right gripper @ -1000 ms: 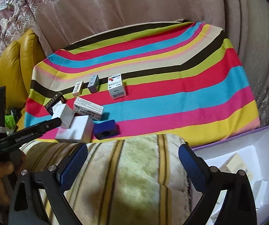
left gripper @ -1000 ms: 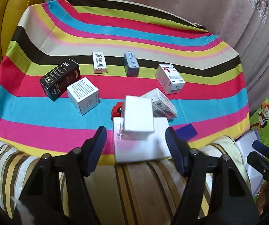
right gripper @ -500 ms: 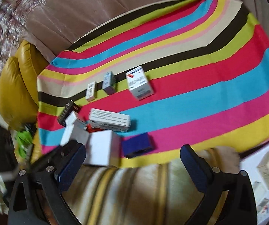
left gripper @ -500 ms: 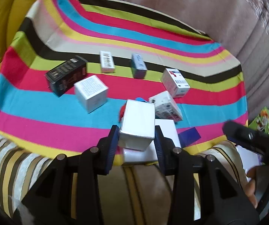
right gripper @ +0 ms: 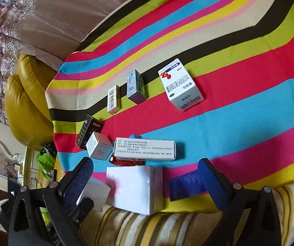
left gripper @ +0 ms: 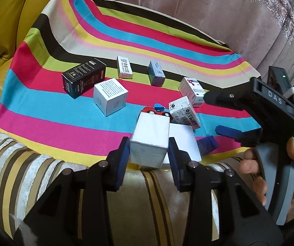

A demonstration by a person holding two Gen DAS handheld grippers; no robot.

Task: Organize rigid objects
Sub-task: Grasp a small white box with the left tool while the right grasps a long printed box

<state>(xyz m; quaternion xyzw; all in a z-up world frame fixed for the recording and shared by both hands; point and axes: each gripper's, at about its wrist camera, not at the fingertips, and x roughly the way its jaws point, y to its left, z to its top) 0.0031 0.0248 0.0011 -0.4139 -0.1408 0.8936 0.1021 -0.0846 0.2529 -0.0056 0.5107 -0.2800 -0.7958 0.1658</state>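
We see the left gripper (left gripper: 149,153) with its fingers (left gripper: 123,160) clamped on a plain white box (left gripper: 150,137) at the near edge of the striped cloth (left gripper: 54,121). The right gripper (right gripper: 147,176) has its fingers wide apart above a flat white box (right gripper: 132,186) and a blue box (right gripper: 184,186), holding nothing.

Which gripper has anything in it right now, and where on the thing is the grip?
The left gripper clamps the plain white box by its two opposite side faces at its near end. The right gripper is open and holds nothing.
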